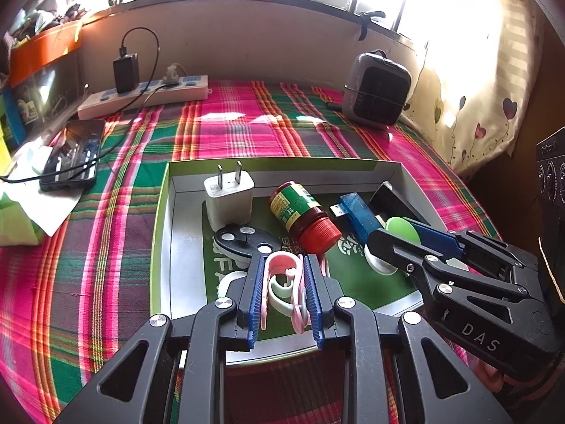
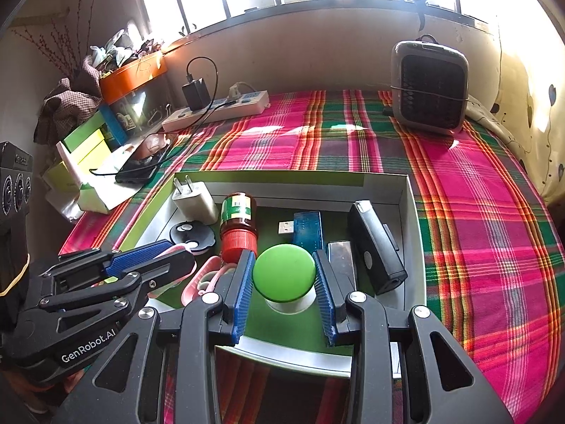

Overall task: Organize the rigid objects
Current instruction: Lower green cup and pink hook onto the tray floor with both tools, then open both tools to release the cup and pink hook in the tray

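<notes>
Both claws are down over the open box (image 1: pixel 162 219) on the plaid bed cover (image 1: pixel 106 240). Left claw (image 1: pixel 282 265) is nearly closed, blue pads pinching a pink clip (image 1: pixel 282 265) at the box's near edge. Right claw (image 2: pixel 284 274) is a bit wider, pads right against the green round cap (image 2: pixel 284 272) of a white-based thing near the box's front middle; looks like a grip, though I can't swear the pads are pressing.

Count inside the box: one white plug adapter (image 1: pixel 229 198) in the far-left corner, one black oval disc (image 1: pixel 243 240) in front of it, one bottle with a red cap (image 1: pixel 303 215) lying mid-box, one blue USB stick (image 1: pixel 353 212) right of the bottle, one black gadget (image 2: pixel 376 247) by the right wall.

Outside the box, far left: one power strip (image 1: pixel 141 97) and one phone (image 1: pixel 72 155). Far right: one small heater (image 1: pixel 378 90).
</notes>
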Demonstrator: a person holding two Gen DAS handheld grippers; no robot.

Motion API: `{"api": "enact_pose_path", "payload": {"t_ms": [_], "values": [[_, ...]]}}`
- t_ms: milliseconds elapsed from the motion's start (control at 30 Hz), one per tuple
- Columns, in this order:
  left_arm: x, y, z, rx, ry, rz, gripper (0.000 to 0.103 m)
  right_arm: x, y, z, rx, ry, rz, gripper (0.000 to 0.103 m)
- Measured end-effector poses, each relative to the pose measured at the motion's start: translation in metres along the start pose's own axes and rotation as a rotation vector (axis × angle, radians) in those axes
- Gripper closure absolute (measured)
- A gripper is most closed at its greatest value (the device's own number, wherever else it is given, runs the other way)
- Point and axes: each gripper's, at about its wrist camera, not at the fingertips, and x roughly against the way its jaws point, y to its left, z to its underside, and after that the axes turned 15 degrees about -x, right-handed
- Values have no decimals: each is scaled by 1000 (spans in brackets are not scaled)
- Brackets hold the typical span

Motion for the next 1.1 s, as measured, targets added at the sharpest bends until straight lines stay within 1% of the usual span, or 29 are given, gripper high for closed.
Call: {"api": "enact_pose_path", "payload": {"t_ms": [167,1100], "values": [[-1,-1,-1,-6,-2,-5,81,-3,0,1,7,1,2,68],[-1,1,0,11,-12,24,81,-6,-2,7,5,1,-1,68]]}}
